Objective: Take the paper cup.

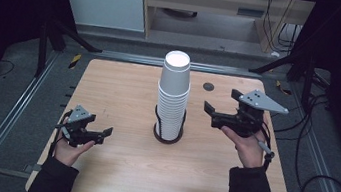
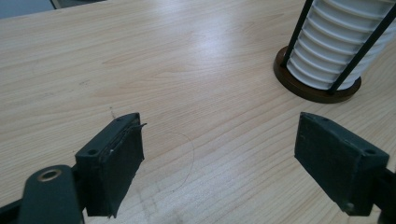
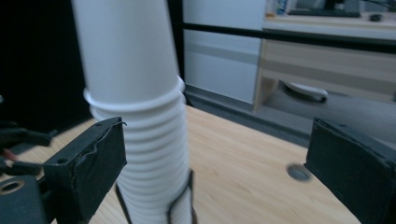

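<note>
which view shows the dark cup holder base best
The left gripper view: the round dark base lies close and sharp under the stacked cups. The high view shows it small at the stack's foot; the right gripper view catches just the holder's black rods.

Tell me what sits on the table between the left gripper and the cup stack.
Nothing: bare wood between the left gripper and the cup stack, as the high view shows.

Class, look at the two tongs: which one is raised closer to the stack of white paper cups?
The right tongs: held up beside the stack of white paper cups, jaws open toward it. The left tongs sit lower, nearer the wooden table's front.
</note>
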Available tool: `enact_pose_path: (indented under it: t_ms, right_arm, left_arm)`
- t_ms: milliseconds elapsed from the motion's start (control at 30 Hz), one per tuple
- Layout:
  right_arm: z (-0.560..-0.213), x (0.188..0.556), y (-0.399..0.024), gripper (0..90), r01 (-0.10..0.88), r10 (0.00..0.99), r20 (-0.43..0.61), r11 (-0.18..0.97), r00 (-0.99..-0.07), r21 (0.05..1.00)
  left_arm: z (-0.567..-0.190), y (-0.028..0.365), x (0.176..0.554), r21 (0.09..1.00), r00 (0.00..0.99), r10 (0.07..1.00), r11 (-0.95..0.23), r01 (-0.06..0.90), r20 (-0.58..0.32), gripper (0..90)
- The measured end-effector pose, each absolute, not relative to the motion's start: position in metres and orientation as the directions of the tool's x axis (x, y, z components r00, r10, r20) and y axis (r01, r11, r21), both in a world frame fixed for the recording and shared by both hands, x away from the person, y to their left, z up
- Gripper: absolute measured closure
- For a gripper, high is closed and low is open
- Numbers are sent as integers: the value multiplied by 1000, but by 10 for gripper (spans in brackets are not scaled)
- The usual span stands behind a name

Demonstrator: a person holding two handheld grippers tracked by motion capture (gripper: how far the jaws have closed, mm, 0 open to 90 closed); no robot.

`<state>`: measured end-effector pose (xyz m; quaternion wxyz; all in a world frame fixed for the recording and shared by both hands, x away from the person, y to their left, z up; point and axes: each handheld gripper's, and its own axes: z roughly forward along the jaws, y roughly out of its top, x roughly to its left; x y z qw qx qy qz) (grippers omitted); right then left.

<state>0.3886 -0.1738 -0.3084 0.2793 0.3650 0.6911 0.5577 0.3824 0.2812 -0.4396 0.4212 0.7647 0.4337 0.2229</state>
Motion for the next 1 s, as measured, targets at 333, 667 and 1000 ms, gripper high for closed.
enact_pose_path:
  t_ms: [333,667,1000]
  right_arm:
    - [-284,399,-126,46,135,756,-15,136,-654,981]
    - [-282,417,-98,46,141,734,0,131,-679,981]
    - [-286,435,-79,47,172,724,13,145,-690,974]
  left_arm:
    - [-439,282,384,836,523,852,-261,482,-35,137]
    - [-441,280,384,832,533,846,-269,485,-37,135]
    - [-442,279,384,831,536,843,-272,485,-37,136]
